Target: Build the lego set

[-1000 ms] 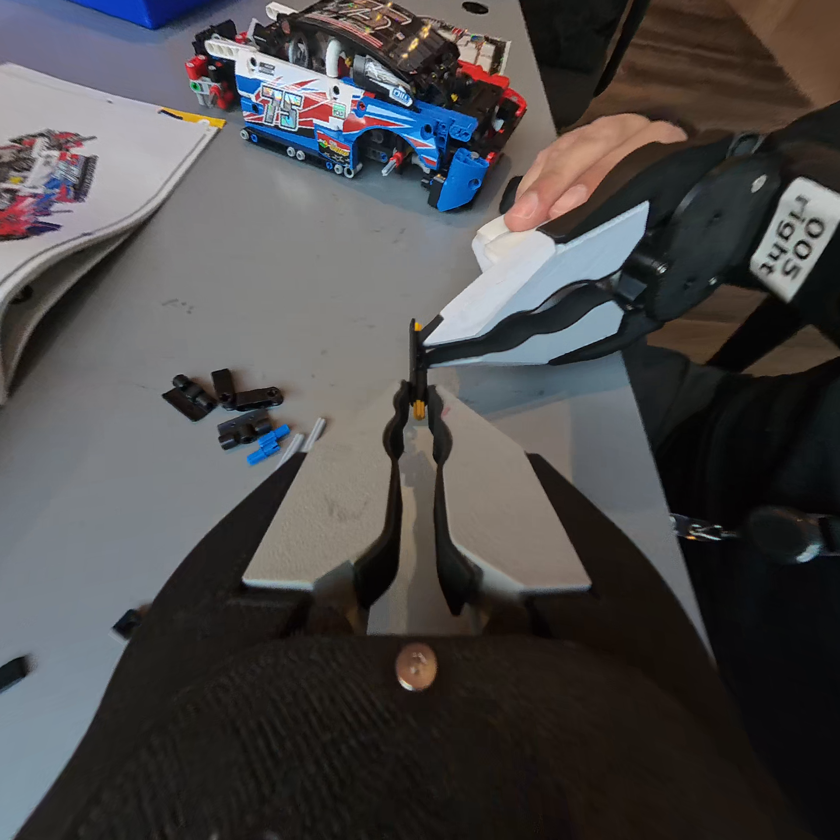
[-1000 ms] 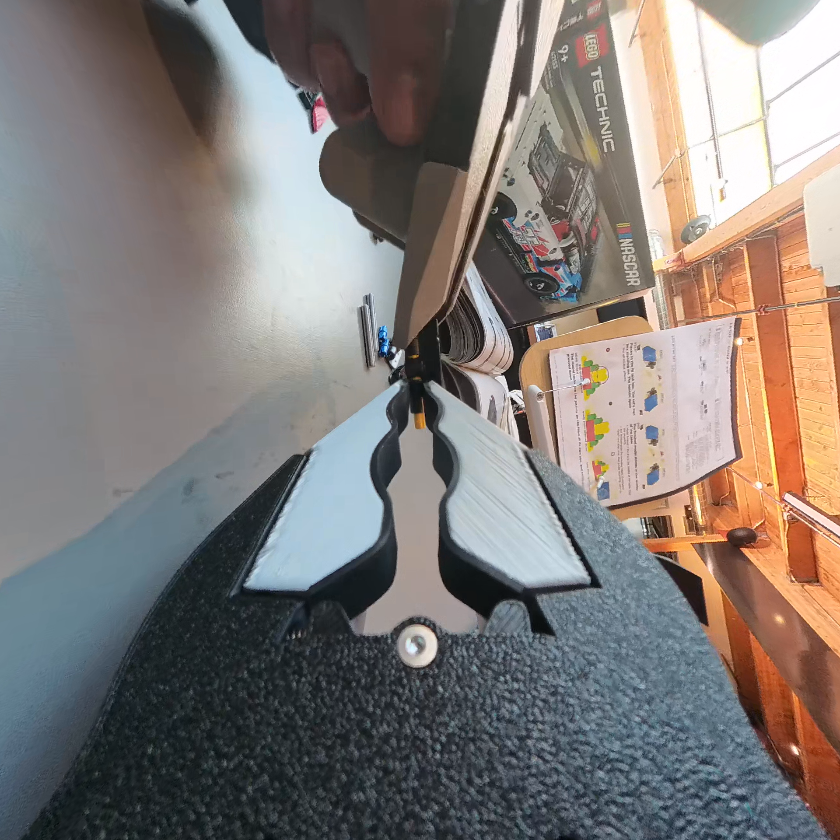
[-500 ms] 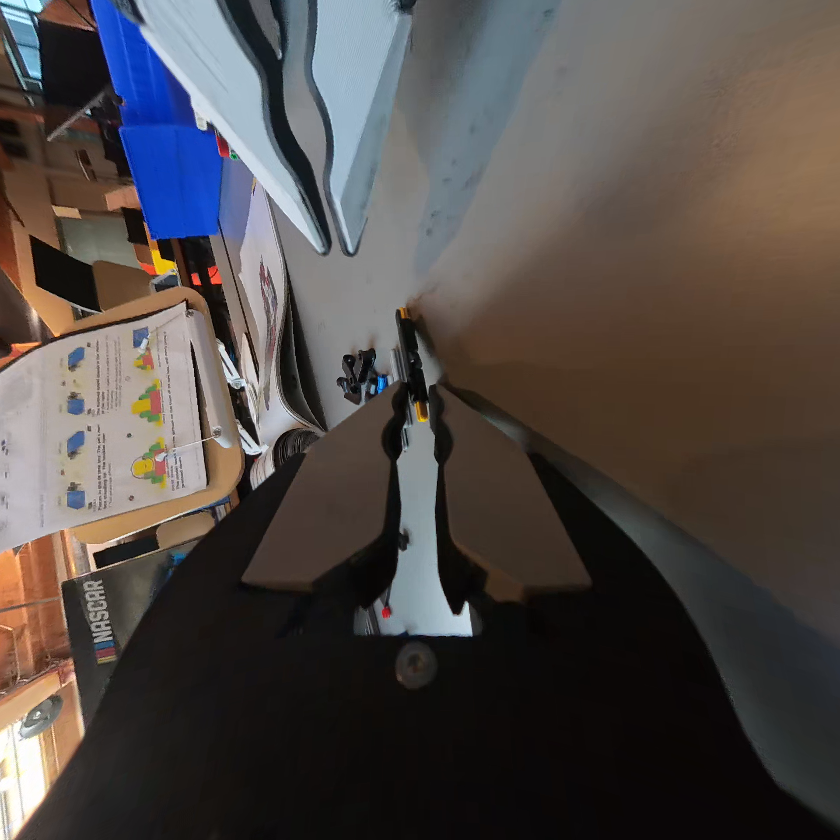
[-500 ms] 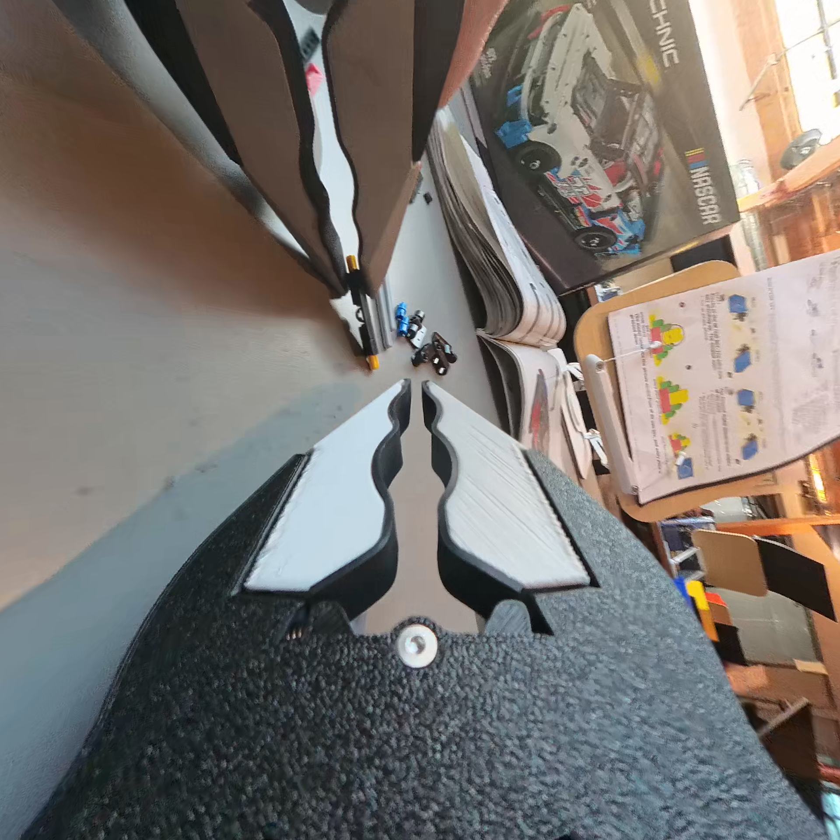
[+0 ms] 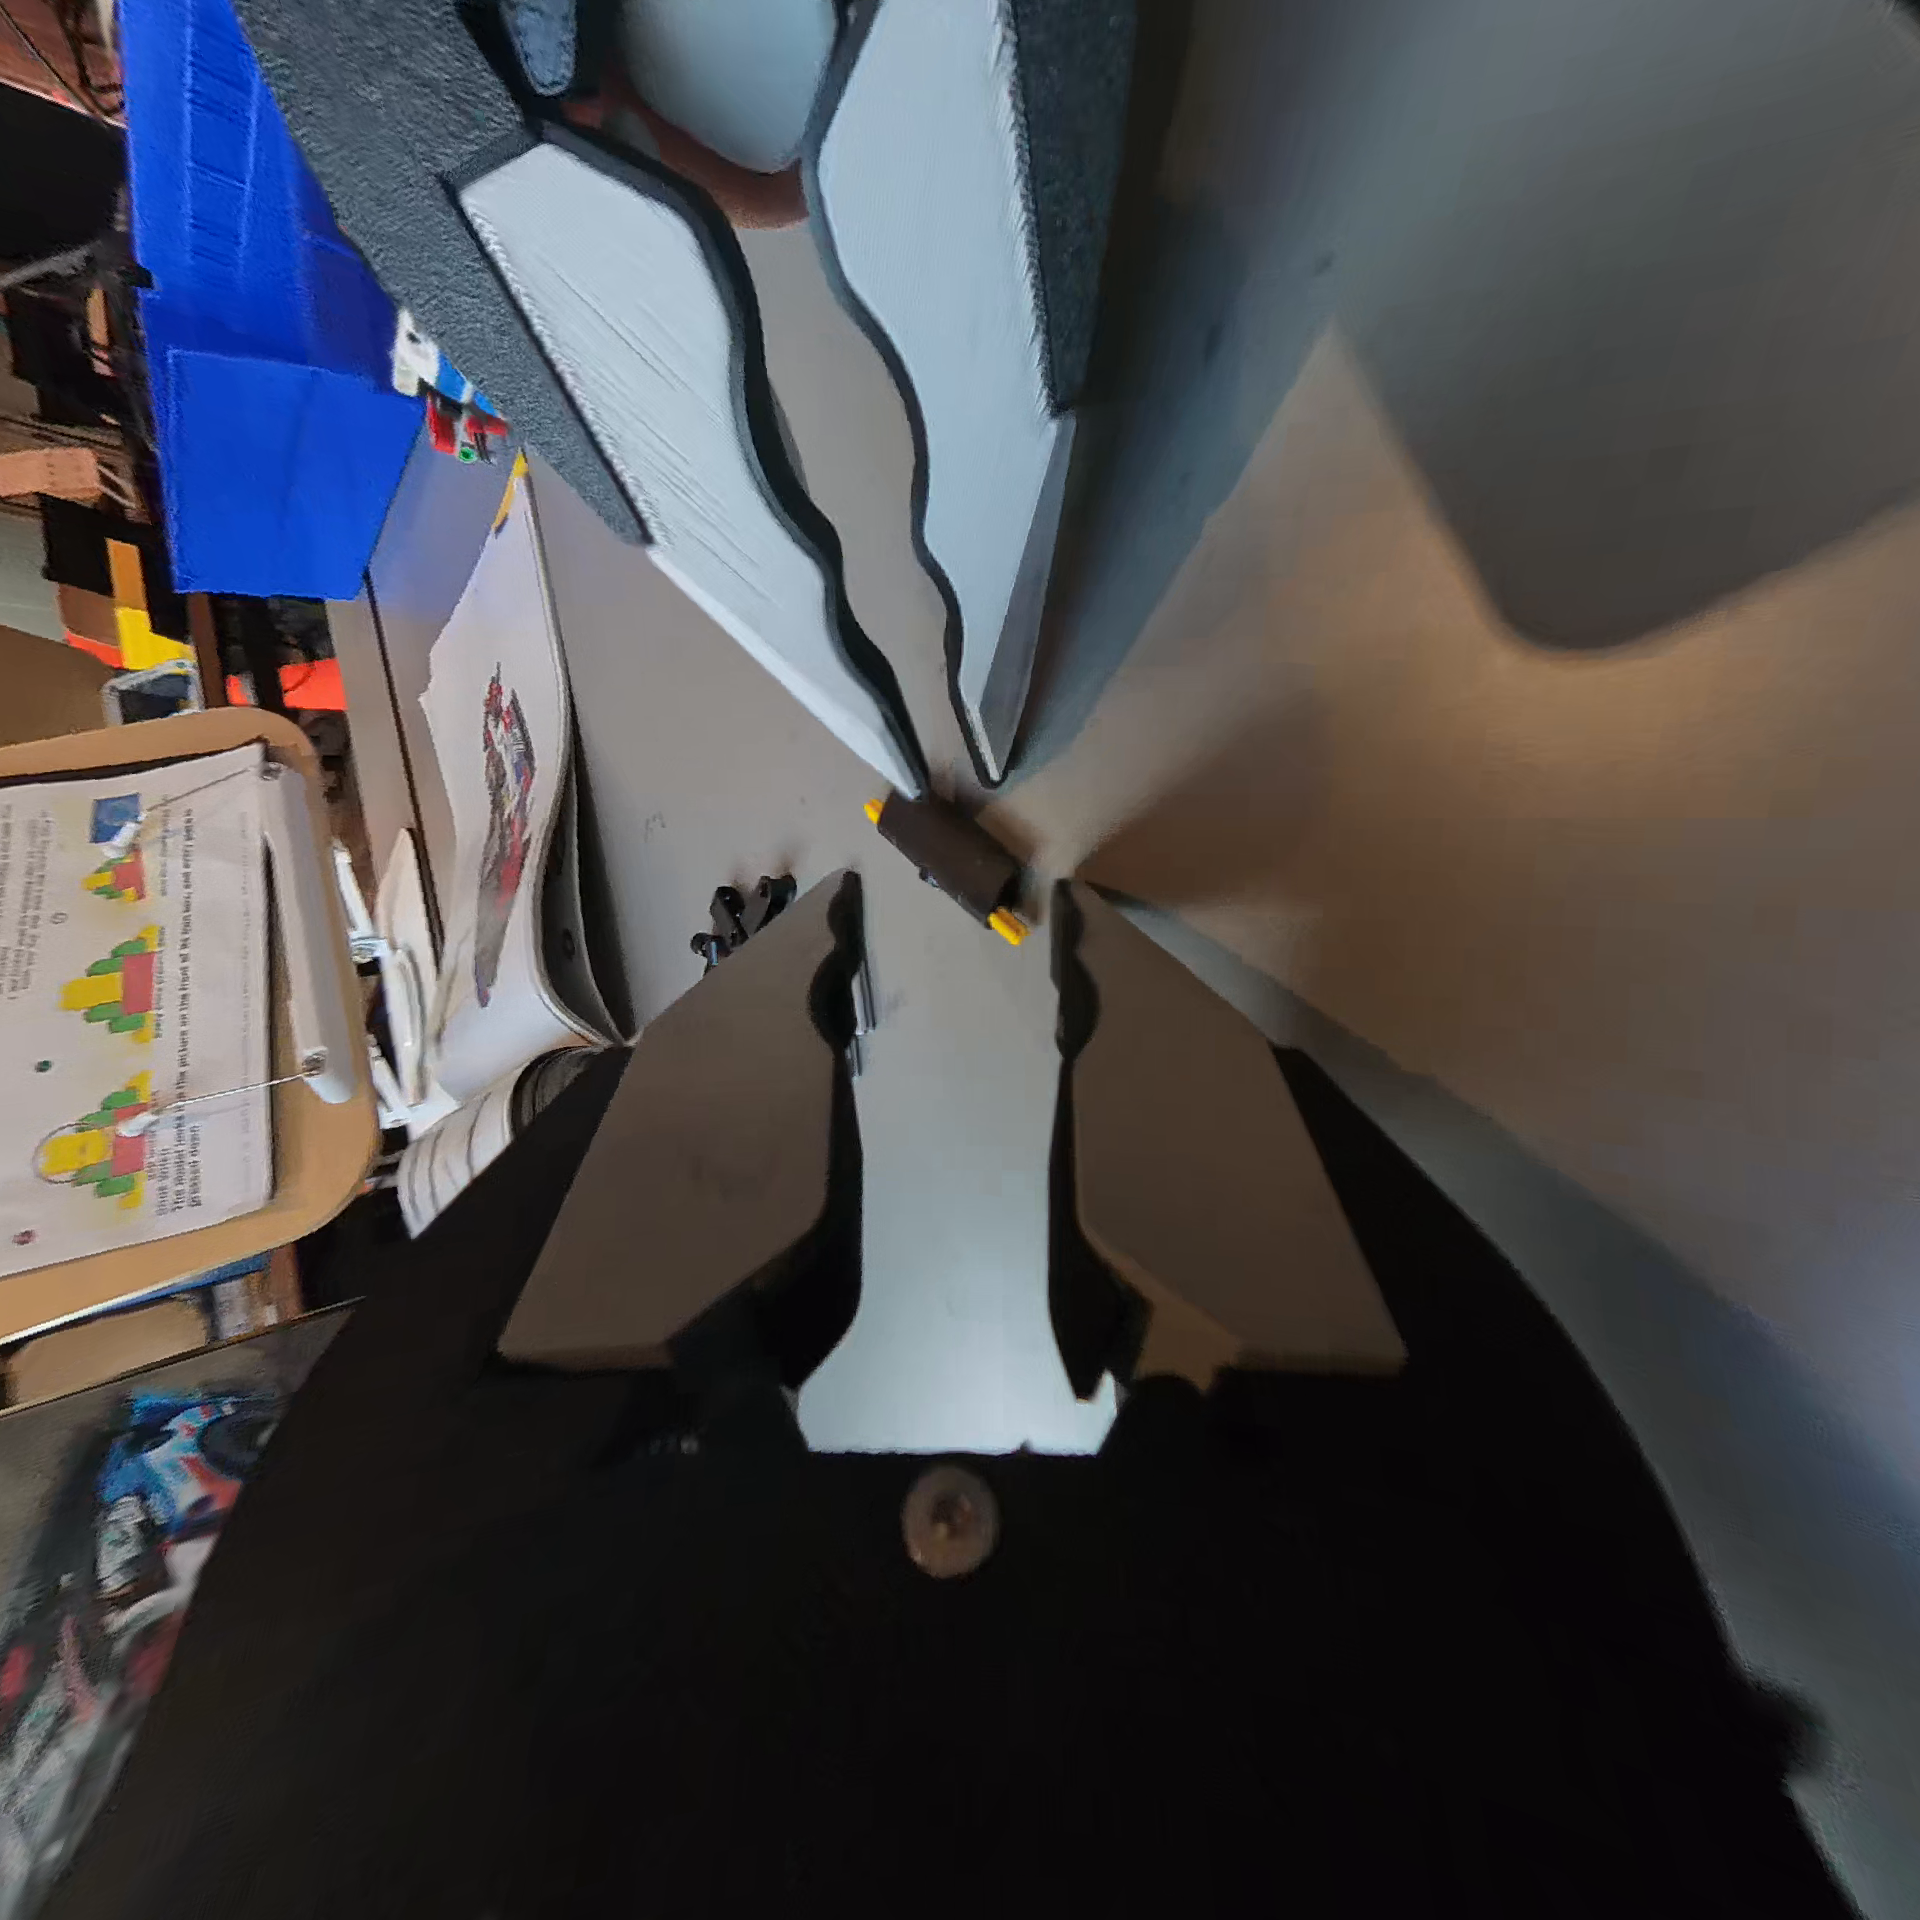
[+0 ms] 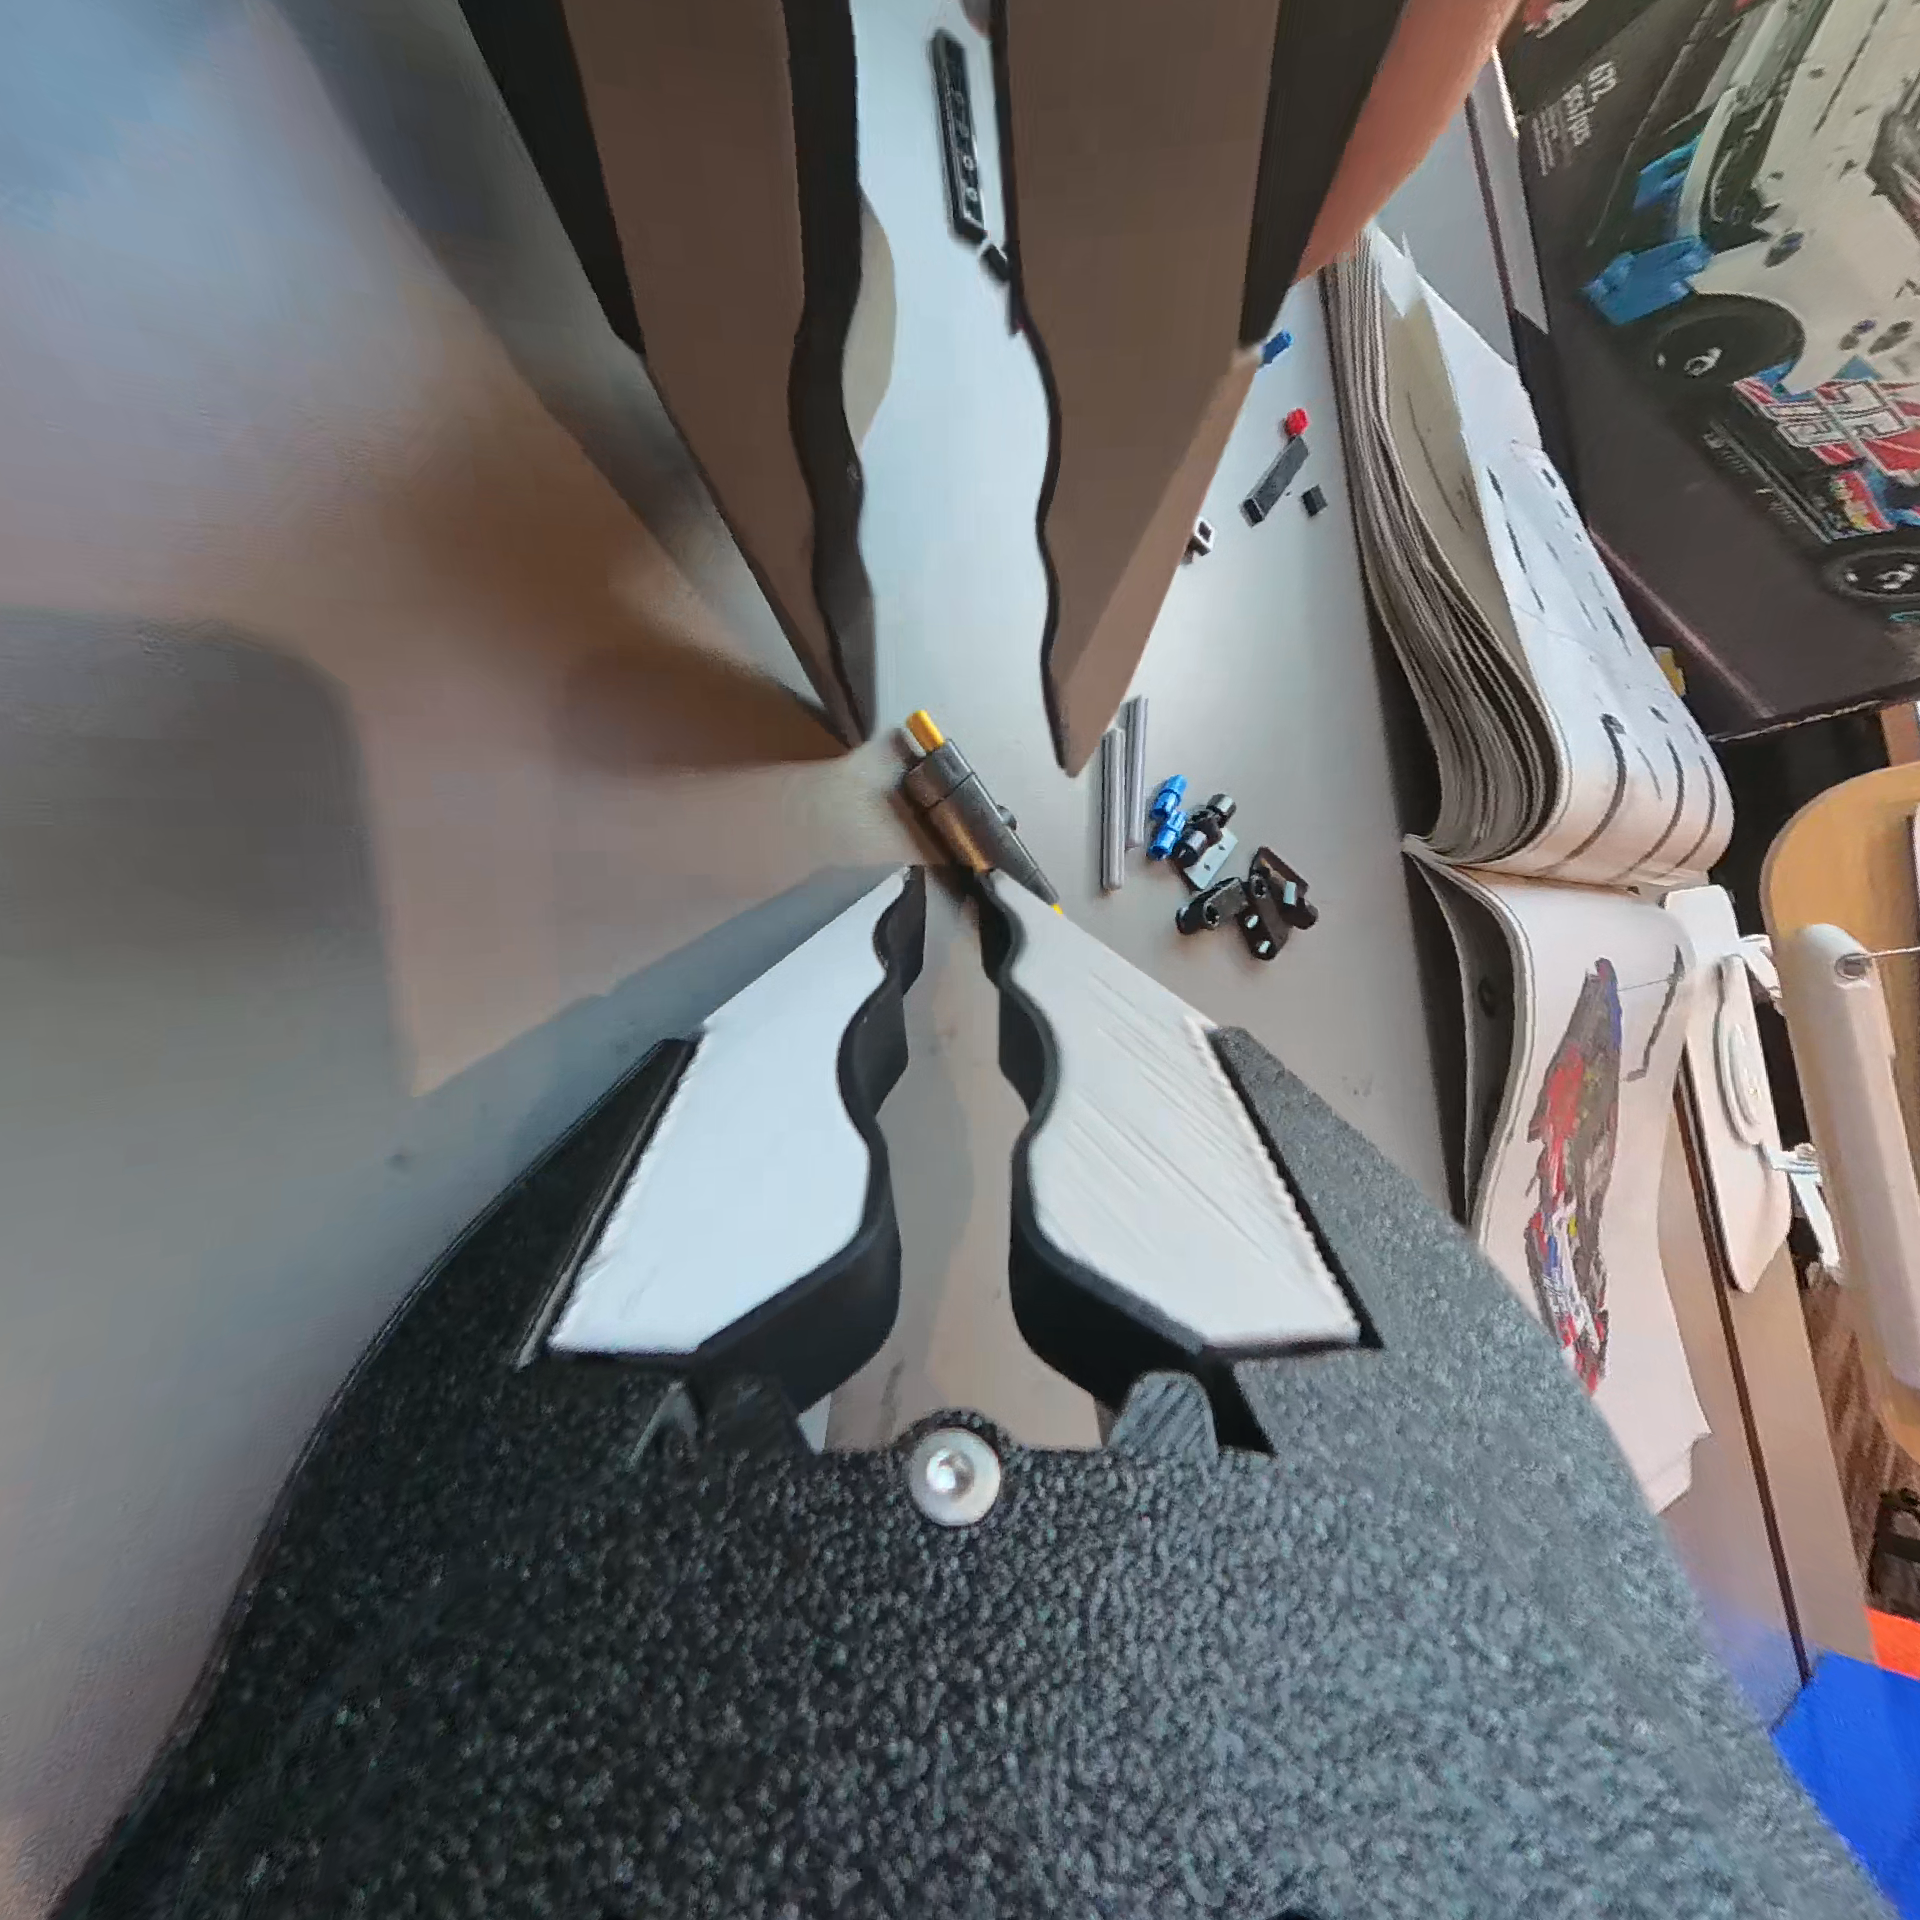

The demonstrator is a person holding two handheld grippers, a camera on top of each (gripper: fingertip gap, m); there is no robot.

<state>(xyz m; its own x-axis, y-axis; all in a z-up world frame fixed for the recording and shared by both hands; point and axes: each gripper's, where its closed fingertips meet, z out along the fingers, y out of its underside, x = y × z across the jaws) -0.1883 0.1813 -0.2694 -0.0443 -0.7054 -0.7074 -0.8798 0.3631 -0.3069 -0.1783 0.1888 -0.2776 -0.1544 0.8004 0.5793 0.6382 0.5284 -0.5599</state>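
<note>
A short black Lego piece with yellow pin ends (image 5: 951,862) lies on the grey table (image 5: 717,717), between the two grippers' tips. My left gripper (image 5: 956,883) is open wide and empty, with the piece just beyond its fingertips. My right gripper (image 5: 956,781) comes in from the opposite side. In the right wrist view the piece (image 6: 961,805) lies slanted just beyond my right gripper (image 6: 956,894), whose jaws stand a little apart with the piece's lower end at their tips. The left gripper (image 6: 961,738) faces it, spread wide.
Two grey axles (image 6: 1117,800), blue pins (image 6: 1166,805) and black connectors (image 6: 1247,894) lie beside the piece. An open instruction booklet (image 6: 1507,675) and the set's box (image 6: 1766,312) are farther off. A blue bin (image 5: 260,364) and a clipboard with a sheet (image 5: 135,987) stand beyond. Both grippers' tips are close together, under 4 cm apart.
One second ago both grippers pinched the piece above the table. The right one let go, then the left one opened. The piece now lies on the table between them.
</note>
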